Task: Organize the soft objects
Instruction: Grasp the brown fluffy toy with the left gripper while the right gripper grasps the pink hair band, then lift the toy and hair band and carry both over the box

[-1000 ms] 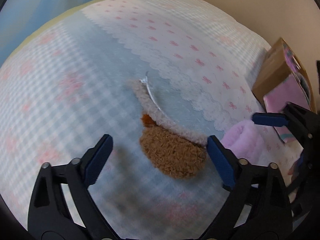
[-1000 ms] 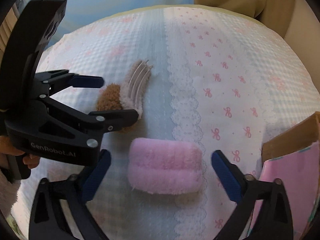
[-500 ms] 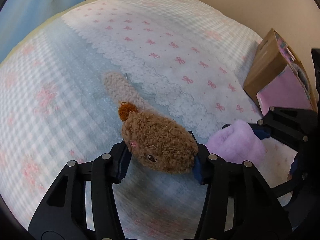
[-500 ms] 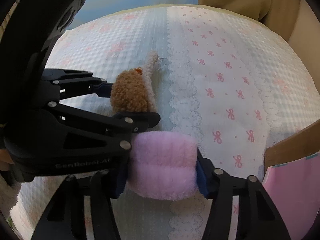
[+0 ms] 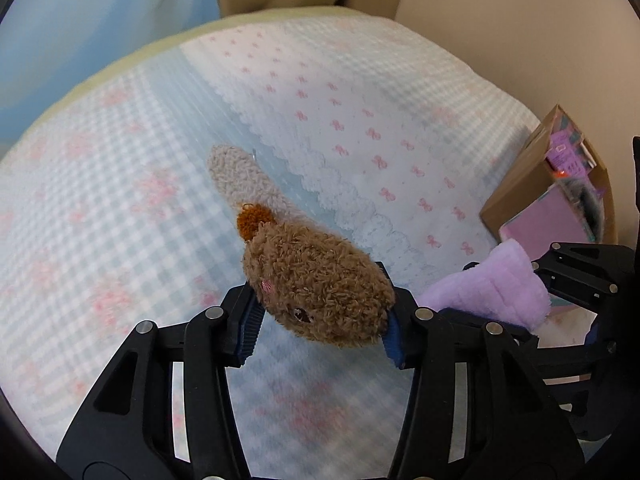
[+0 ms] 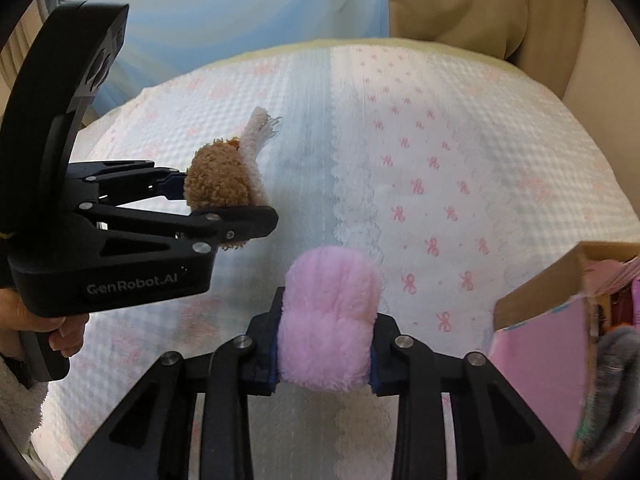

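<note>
Left wrist view: left gripper (image 5: 320, 320) clamped on brown plush (image 5: 316, 284), its cream strip trailing toward mid-bed (image 5: 120, 184), underside hidden; right gripper (image 6: 325, 354), jaws just closing, pinches pink fluffy roll (image 6: 330, 320); box (image 6: 560, 320) at bed's right edge, cut off.

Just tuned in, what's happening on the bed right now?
A person holds a gripper in each hand over the patterned bedspread. The left gripper is clamped on a brown plush toy; the right gripper has just closed on a pink fluffy roll. Both soft items look lifted off the cover. An open cardboard box with pink contents waits at the right, likely their destination.
</note>
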### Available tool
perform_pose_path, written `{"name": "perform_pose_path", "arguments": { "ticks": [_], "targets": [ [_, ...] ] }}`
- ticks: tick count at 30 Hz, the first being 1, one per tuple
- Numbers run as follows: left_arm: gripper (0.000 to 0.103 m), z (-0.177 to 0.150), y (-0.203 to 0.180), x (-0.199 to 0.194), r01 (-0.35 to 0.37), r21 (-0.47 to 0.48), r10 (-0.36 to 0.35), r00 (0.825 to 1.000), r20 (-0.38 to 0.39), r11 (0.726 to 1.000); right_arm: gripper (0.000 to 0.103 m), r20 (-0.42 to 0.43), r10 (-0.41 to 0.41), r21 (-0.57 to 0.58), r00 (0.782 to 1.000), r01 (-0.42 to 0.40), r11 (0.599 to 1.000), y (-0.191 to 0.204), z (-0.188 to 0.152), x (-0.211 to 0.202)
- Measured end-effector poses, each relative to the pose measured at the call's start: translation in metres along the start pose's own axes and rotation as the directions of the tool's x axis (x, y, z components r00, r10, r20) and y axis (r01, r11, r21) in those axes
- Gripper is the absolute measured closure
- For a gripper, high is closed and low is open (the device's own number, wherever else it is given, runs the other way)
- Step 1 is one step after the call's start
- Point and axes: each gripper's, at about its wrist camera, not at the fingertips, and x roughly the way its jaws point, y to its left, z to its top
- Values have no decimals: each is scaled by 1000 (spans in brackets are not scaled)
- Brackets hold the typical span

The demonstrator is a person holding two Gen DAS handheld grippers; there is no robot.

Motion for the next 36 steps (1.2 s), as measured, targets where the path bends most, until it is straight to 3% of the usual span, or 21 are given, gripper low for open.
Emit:
{"name": "perform_pose_path", "arguments": {
  "ticks": [7, 15, 22, 28, 36],
  "targets": [
    [57, 7, -13, -69, -61, -58, 64, 997, 51, 996, 74, 68, -3, 1, 998, 3, 1000, 7, 12, -61],
    [57, 18, -48, -190, -112, -127, 127, 985, 116, 986, 74, 111, 6, 54, 994, -12, 998, 13, 29, -176],
    [57, 30, -93, -267, -131, -186, 163, 972, 170, 974, 74, 148, -16, 38, 989, 10, 999, -2, 41, -270],
    [57, 39, -145, -300, -133, -218, 175, 967, 184, 967, 74, 178, -38, 60, 983, 28, 998, -43, 42, -323],
    [57, 67, -231, -292, -125, -288, 187, 962, 198, 949, 74, 168, -49, 49, 985, 41, 998, -135, 39, -352]
  ]
}}
